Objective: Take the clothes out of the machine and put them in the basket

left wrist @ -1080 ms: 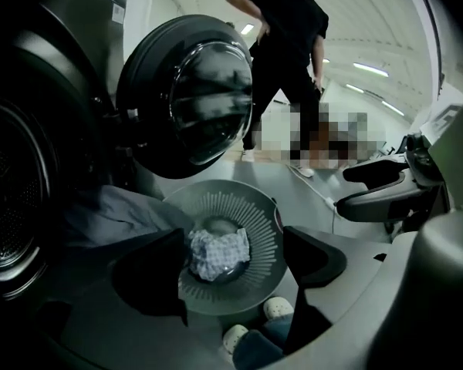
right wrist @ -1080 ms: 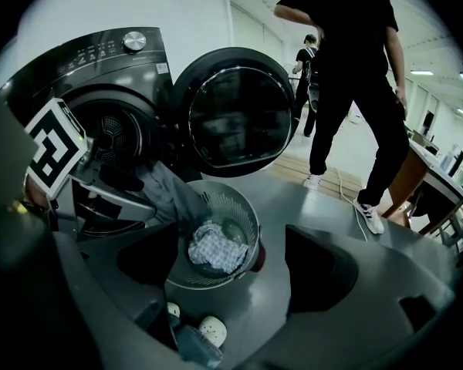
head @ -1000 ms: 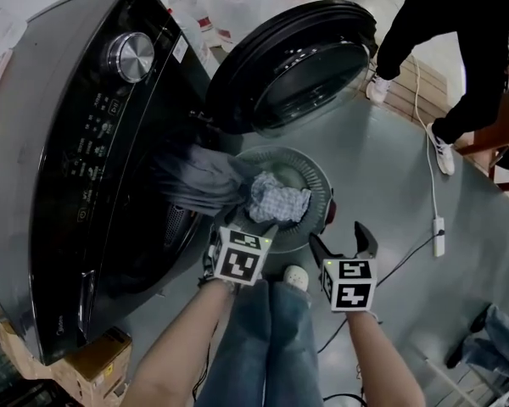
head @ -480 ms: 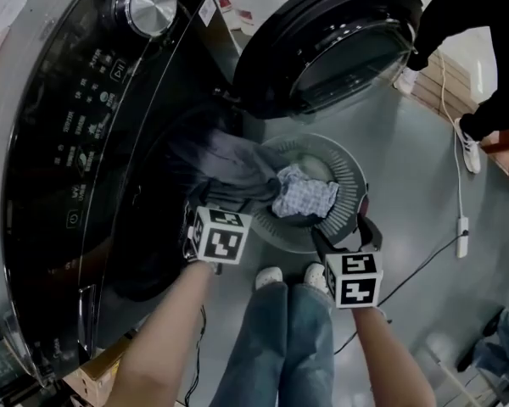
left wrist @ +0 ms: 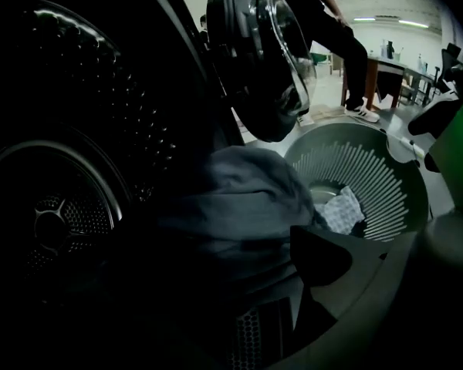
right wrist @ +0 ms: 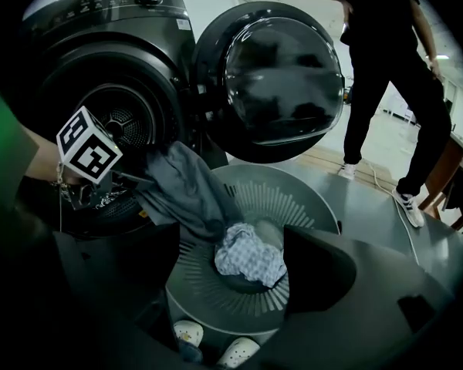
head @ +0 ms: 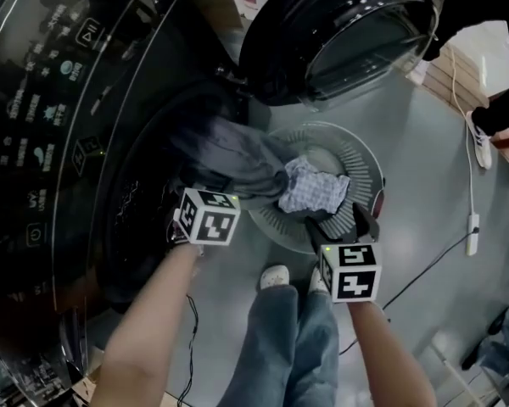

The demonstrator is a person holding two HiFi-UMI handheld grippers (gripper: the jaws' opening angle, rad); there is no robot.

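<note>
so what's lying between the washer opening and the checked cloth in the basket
A grey garment hangs from the washer over the basket rim, ending beside the checked cloth; the head view shows it.

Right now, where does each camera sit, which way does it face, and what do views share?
Head view: on the person's head, steeply down on washing machine, basket, forearms, left gripper, right gripper, jeans.
Left gripper view: on that gripper, facing the drum; its jaws, just opening, stand apart, grey garment between.
Right gripper view: on that gripper, facing the basket; jaws apart, empty; shoes below.
All share basket, grey garment, checked cloth.
</note>
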